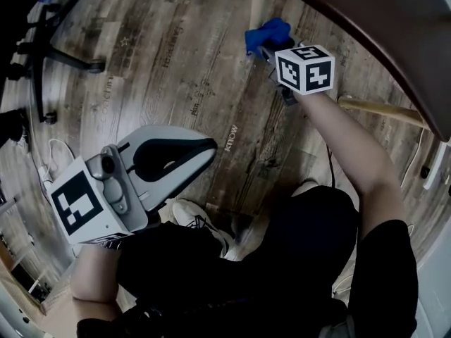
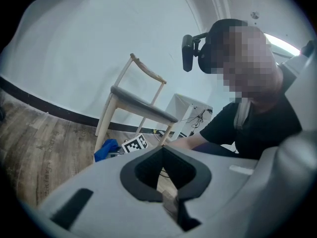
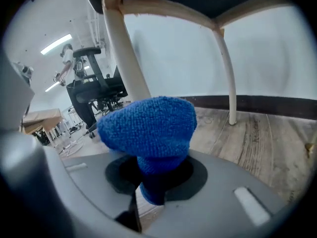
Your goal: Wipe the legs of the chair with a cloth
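Right gripper view: a blue cloth (image 3: 147,125) is pinched by the right gripper (image 3: 148,185) just beside the chair leg (image 3: 125,53).
That leg's long axis is seen upright, just left of the cloth; contact cannot be told. The left gripper (image 2: 167,175) is held well away from the leg, jaws together on nothing. Wooden floor (image 3: 262,138) lies under the leg, with a pale wall (image 3: 178,58) behind it.

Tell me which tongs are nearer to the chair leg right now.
Right. The right tongs, shut on the blue cloth, are right beside the chair leg; the left tongs hang back near the person's body, well clear of it.
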